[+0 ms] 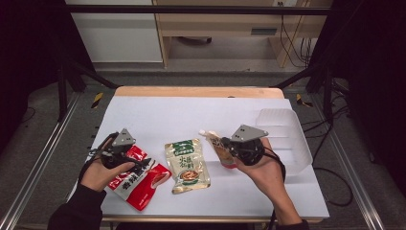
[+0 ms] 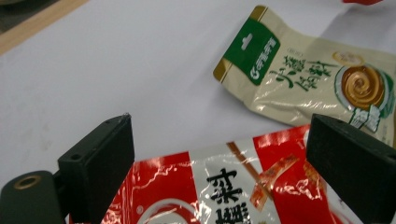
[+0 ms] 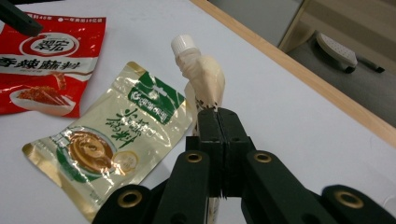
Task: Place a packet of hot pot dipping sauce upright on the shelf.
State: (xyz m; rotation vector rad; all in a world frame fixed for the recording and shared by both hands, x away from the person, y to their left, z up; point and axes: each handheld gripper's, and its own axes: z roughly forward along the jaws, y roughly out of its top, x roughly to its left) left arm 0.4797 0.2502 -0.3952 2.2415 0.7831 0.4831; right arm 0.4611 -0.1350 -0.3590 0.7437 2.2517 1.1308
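A red pouch [image 1: 138, 178] with a white band and black characters is seen. The middle pouch [image 1: 187, 165] is cream with a green top. The spouted pouch [image 3: 201, 79] is beige, white-capped. The desk [image 1: 158, 115] is white.

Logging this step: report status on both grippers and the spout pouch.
Right gripper shut on spout pouch, pouch lifted off white table. Left gripper open over red packet, fingers not pressing it. Clear tub beside right hand, path unobstructed.
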